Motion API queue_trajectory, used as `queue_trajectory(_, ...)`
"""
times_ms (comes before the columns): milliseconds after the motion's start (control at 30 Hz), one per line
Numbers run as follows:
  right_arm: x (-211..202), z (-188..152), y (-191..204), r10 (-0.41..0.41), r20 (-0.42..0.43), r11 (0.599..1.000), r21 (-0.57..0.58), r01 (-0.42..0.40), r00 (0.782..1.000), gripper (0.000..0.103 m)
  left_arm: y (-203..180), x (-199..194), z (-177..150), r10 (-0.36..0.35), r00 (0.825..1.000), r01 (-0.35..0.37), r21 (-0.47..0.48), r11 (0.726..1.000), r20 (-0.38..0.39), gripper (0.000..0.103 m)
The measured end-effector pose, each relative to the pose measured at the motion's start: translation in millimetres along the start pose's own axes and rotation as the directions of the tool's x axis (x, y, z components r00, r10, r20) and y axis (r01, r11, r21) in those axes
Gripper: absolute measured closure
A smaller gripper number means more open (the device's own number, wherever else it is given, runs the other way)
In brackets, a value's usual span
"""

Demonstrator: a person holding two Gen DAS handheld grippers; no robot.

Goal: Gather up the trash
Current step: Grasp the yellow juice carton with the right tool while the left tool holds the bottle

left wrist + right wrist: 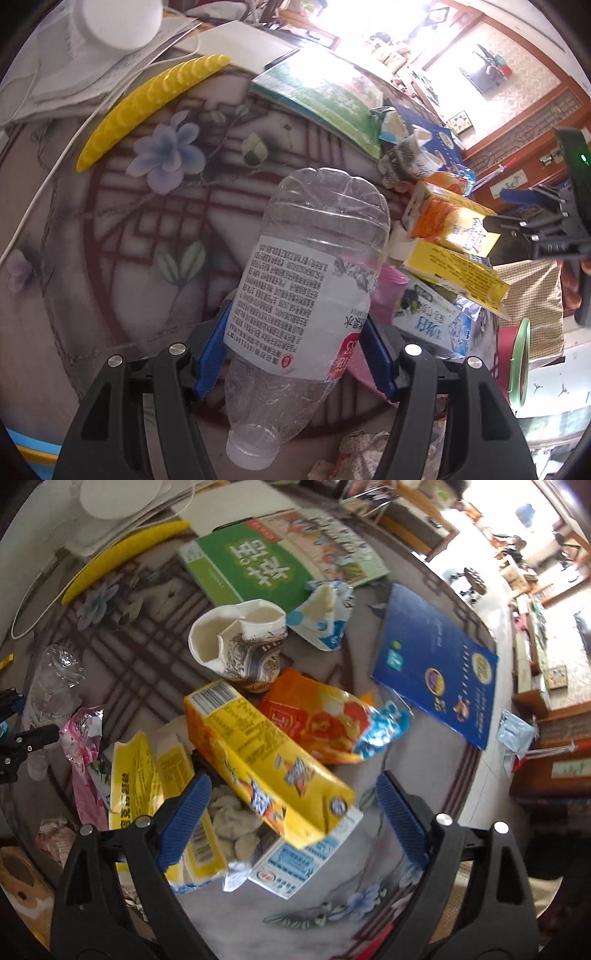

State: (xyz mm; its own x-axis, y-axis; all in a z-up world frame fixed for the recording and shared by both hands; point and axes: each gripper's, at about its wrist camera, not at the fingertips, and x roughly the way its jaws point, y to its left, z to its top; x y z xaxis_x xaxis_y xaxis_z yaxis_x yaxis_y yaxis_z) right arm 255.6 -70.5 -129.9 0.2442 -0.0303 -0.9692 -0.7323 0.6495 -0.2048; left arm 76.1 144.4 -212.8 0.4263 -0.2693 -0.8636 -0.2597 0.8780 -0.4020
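Note:
My left gripper (295, 354) is shut on a clear empty plastic bottle (314, 288) with a white label, cap end towards the camera, held above the flowered table (147, 221). The bottle also shows at the left of the right wrist view (48, 690). My right gripper (291, 819) is open, its blue fingers (184, 819) on either side of a yellow-orange juice carton (266, 764) atop a trash pile. The pile holds a yellow box (144, 775), a blue-white milk carton (295, 864), an orange snack bag (321, 727), a crushed paper cup (243, 642) and a pink wrapper (83, 746).
A green book (251, 561) and a blue booklet (439, 664) lie on the table beyond the pile. A yellow curved plastic piece (147, 103), papers, a white cable (40, 192) and a white round object (122, 22) sit at the far left. Crumpled paper (365, 454) lies near the table's front edge.

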Motion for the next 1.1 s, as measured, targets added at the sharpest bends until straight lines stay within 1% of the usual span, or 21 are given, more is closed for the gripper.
queue_trajectory(100,13,12,-1,0.043,-0.054,0.998,-0.049,-0.046,0.998,0.014,6,1,1,0.004,1.0,-0.004,-0.026,1.0,-0.004,0.041)
queue_trajectory(133,16,13,0,0.06,-0.072,0.996,-0.057,-0.065,0.996,0.018,8,1,1,0.006,1.0,-0.006,-0.032,0.999,-0.003,0.041)
queue_trajectory(167,20,16,0,0.085,-0.09,0.994,-0.064,-0.091,0.992,0.028,9,1,2,0.008,1.0,-0.008,-0.034,0.999,-0.001,0.041)
queue_trajectory(200,22,16,0,0.099,-0.102,0.992,-0.069,-0.107,0.99,0.035,10,1,3,0.01,1.0,-0.01,-0.036,0.999,0.0,0.041)
queue_trajectory(233,24,17,1,0.114,-0.116,0.989,-0.076,-0.124,0.987,0.049,11,0,4,0.012,1.0,-0.012,-0.038,0.999,0.002,0.041)
queue_trajectory(267,25,16,4,0.128,-0.134,0.986,-0.09,-0.141,0.983,0.051,12,-1,4,0.014,1.0,-0.014,-0.04,0.999,0.003,0.041)
queue_trajectory(333,25,15,9,0.138,-0.151,0.978,-0.133,-0.159,0.979,0.053,13,-1,5,0.017,1.0,-0.017,-0.043,0.999,0.003,0.041)
queue_trajectory(400,28,12,14,0.134,-0.173,0.973,-0.167,-0.163,0.976,0.053,11,1,7,0.02,1.0,-0.02,-0.042,0.999,0.001,0.041)
queue_trajectory(467,34,11,15,0.107,-0.188,0.975,-0.173,-0.14,0.976,0.046,9,2,7,0.02,1.0,-0.02,-0.038,0.999,-0.002,0.041)
queue_trajectory(567,43,6,19,0.091,-0.192,0.977,-0.172,-0.125,0.977,0.047,6,2,8,0.013,1.0,-0.013,-0.025,1.0,-0.003,0.041)
queue_trajectory(600,42,5,20,0.094,-0.183,0.978,-0.169,-0.125,0.979,0.047,5,1,8,0.01,1.0,-0.01,-0.02,1.0,-0.001,0.041)
queue_trajectory(667,36,2,21,0.114,-0.153,0.977,-0.164,-0.138,0.982,0.058,4,-1,7,0.009,1.0,-0.008,-0.017,1.0,0.008,0.041)
queue_trajectory(733,26,-2,21,0.124,-0.106,0.979,-0.148,-0.139,0.987,0.061,3,-5,8,0.009,1.0,-0.009,-0.018,1.0,0.021,0.041)
queue_trajectory(833,3,-11,17,0.159,-0.025,0.983,-0.084,-0.16,0.987,0.063,1,-12,7,0.01,0.999,-0.009,-0.009,1.0,0.041,0.041)
queue_trajectory(900,-15,-21,11,0.18,0.049,0.984,-0.011,-0.18,0.982,0.064,-3,-16,8,0.009,0.998,-0.009,0.001,1.0,0.058,0.041)
queue_trajectory(933,-24,-26,9,0.199,0.087,0.979,0.037,-0.202,0.976,0.064,-6,-19,8,0.007,0.998,-0.007,0.004,1.0,0.066,0.041)
queue_trajectory(967,-35,-36,3,0.223,0.142,0.965,0.109,-0.239,0.964,0.064,-8,-21,8,0.004,0.997,-0.005,0.007,1.0,0.072,0.041)
queue_trajectory(1000,-42,-41,3,0.235,0.178,0.952,0.157,-0.263,0.956,0.064,-10,-22,8,0.001,0.997,-0.002,0.01,1.0,0.076,0.041)
queue_trajectory(1100,-60,-70,-5,0.268,0.29,0.886,0.3,-0.354,0.919,0.064,-19,-27,7,-0.008,0.996,0.005,0.035,0.999,0.085,0.041)
